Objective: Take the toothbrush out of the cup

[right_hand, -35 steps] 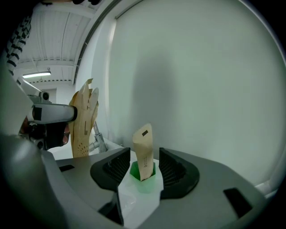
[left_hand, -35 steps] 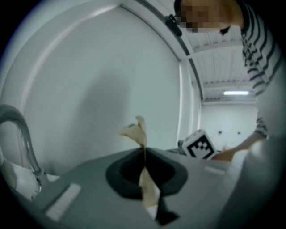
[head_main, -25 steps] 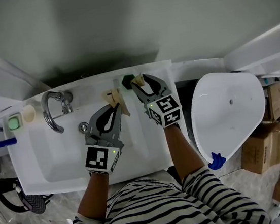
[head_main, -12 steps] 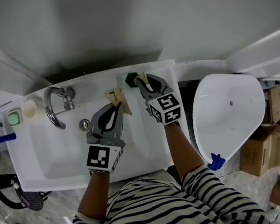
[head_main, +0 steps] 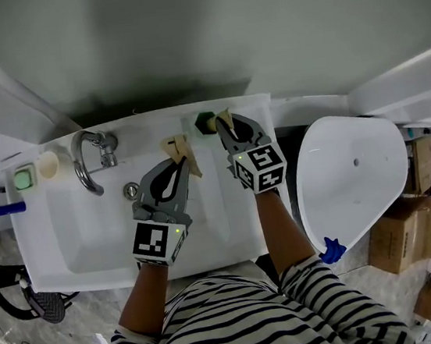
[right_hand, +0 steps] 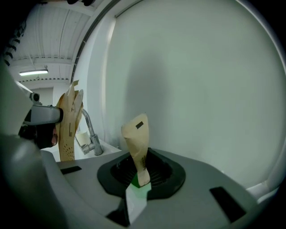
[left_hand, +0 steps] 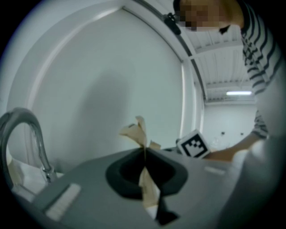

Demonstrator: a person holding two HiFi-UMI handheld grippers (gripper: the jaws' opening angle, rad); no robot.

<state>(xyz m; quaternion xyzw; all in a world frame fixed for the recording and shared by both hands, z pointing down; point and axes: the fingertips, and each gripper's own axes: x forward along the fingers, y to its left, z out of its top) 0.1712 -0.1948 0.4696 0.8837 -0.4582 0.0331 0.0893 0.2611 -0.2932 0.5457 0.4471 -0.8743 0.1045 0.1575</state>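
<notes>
A dark green cup (head_main: 203, 122) stands on the back ledge of the white sink (head_main: 91, 246). Right beside it my right gripper (head_main: 222, 124) has just been closing, and its jaws now pinch a tan paper-wrapped toothbrush (right_hand: 137, 143) with green showing at its base. In the right gripper view that wrapper stands up between the jaws of the right gripper (right_hand: 138, 181). My left gripper (head_main: 179, 159) hovers over the sink, shut on a second tan paper packet (head_main: 174, 147). The same packet (left_hand: 139, 134) pokes up from the left gripper (left_hand: 145, 167) in its own view.
A chrome faucet (head_main: 86, 162) curves over the basin at the left. A green soap block (head_main: 21, 181) and a small pale cup (head_main: 47, 164) sit on the left ledge. A white toilet (head_main: 349, 173) stands to the right, with cardboard boxes (head_main: 400, 225) beyond it.
The right gripper's jaws went from wide open to closed on the wrapped toothbrush by the cup. The left gripper and its packet stayed put.
</notes>
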